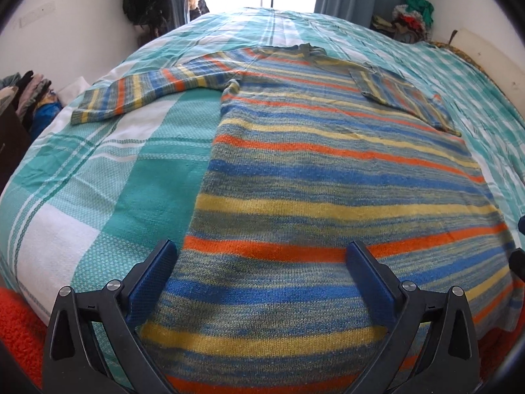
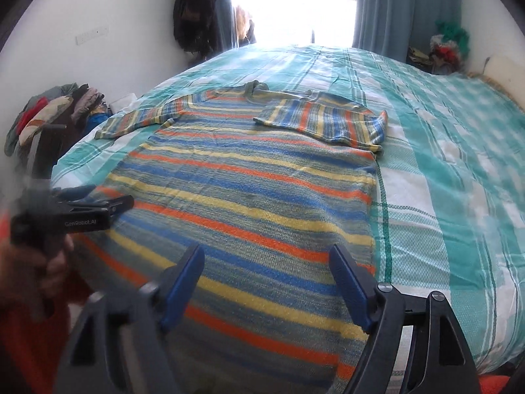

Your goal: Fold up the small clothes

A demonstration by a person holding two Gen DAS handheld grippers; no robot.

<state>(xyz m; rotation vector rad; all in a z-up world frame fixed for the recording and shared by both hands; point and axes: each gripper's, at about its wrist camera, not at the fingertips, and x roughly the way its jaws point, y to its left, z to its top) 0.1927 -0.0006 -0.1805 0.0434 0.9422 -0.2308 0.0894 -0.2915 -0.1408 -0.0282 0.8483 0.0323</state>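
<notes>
The left tongs (image 1: 261, 269) stand wide apart and hold nothing, poised over the near hem of the striped sweater (image 1: 328, 177); the left blue pad sits right at the sweater's left edge, the other over the knit. The right tongs (image 2: 267, 279) are likewise spread wide and empty, above the lower right part of the same garment, with the right pad close to its right edge. In the right wrist view the left tongs show again at the left, blurred, gripped by a hand (image 2: 49, 262).

The sweater lies flat on the bed (image 1: 98, 170), which is covered in a teal and white checked cover, hem nearest, collar farthest. Its left sleeve (image 1: 141, 93) stretches out sideways onto the cover; its right sleeve (image 2: 325, 120) is folded in across the chest. Bare cover runs wide on both sides and beyond the collar. A heap of clothes (image 2: 55, 108) sits past the bed's left edge, another pile (image 1: 411, 16) at the far right corner.
</notes>
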